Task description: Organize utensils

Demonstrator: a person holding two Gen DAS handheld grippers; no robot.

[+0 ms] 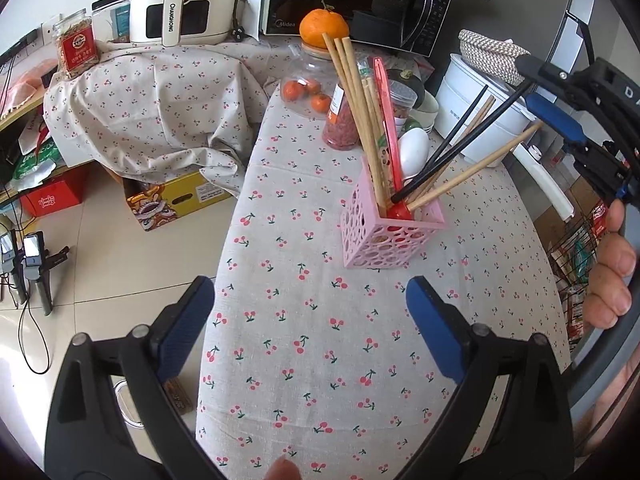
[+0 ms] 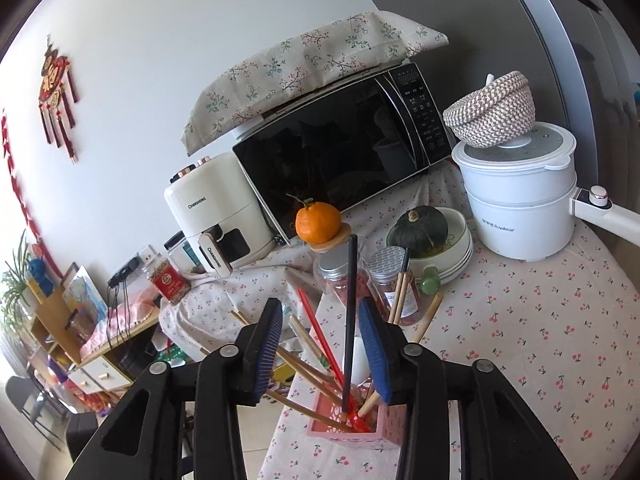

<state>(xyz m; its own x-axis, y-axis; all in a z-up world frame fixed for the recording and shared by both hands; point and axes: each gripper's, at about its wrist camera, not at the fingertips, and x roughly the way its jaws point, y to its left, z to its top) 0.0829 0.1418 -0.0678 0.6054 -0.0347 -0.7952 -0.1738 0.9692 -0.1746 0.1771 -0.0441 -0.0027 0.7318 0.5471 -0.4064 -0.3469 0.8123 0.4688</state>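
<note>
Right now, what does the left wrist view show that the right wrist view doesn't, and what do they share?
Only the left wrist view shows the floor with the yellow printed box, the bare cloth in front of the holder, the open left gripper and the person's hand on the right tool.

Only the right wrist view shows the red wall ornament, the dark green squash in its bowls, and the black chopstick standing free between the right gripper fingers.

Both show the pink utensil holder, orange and microwave.
</note>
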